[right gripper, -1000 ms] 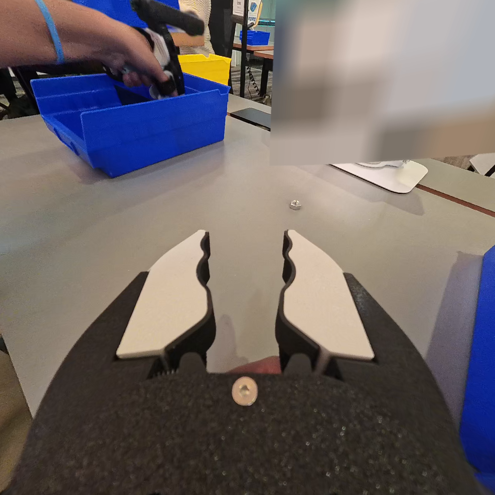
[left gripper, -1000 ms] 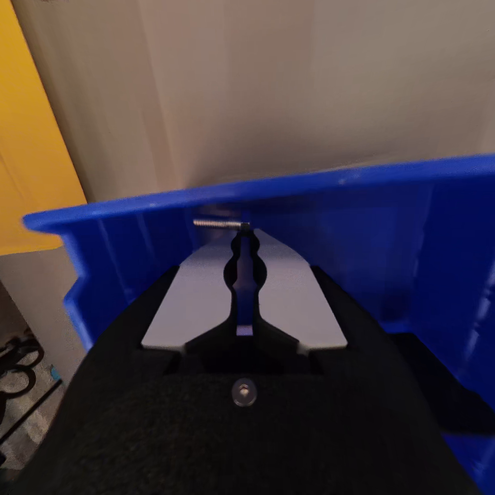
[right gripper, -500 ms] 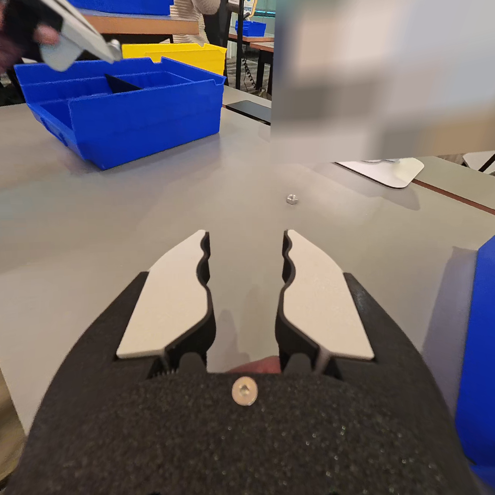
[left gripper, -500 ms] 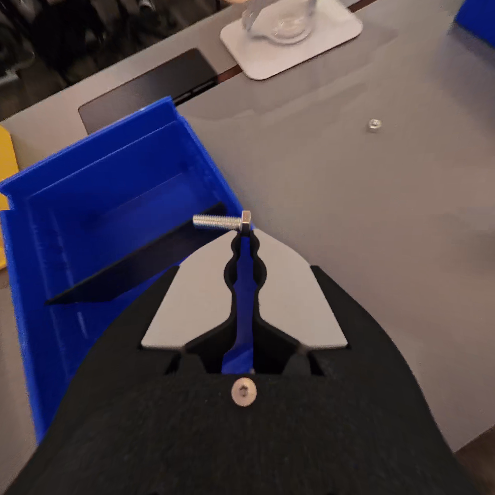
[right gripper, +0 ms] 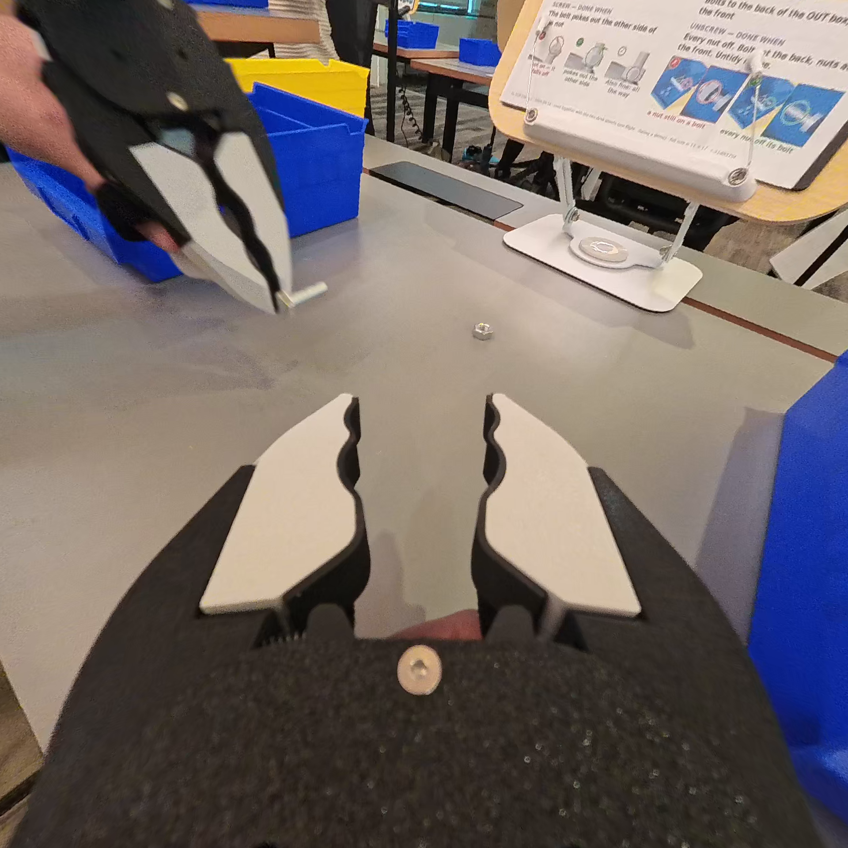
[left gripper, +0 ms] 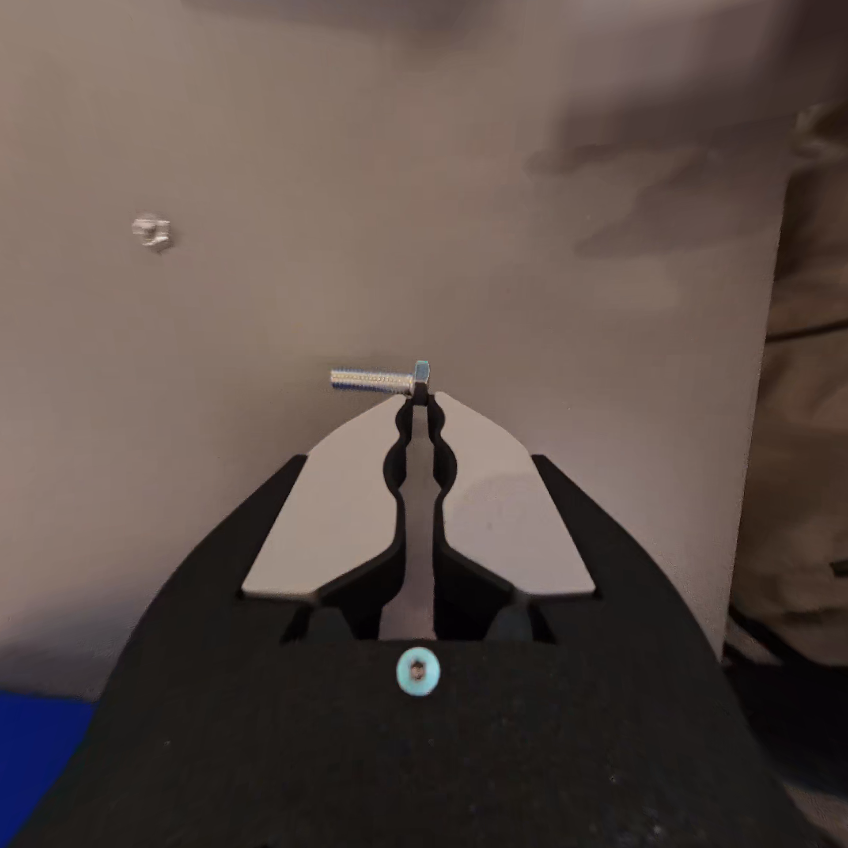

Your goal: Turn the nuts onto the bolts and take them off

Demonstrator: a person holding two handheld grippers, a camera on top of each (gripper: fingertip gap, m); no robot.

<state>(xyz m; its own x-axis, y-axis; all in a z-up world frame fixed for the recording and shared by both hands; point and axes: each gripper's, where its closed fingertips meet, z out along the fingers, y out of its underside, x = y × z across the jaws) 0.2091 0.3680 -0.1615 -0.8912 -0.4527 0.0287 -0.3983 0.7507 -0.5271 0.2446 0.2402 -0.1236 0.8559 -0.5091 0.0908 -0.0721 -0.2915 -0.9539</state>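
The left tool (right gripper: 280, 300), which a second earlier reached inside the blue bin (right gripper: 316, 160) at the worktop's (right gripper: 137, 413) far left corner, came out over the open grey surface toward the middle, carrying the bolt (left gripper: 381, 380) pinched by its head at the tips with the shank sticking out sideways. The nut (right gripper: 482, 330) lying near the worktop's middle, earlier far off in the left wrist view, showed up and to the left of the bolt there. In the right wrist view the mosaic patch was gone and an instruction card on a white stand (right gripper: 605, 261) showed at the far edge.
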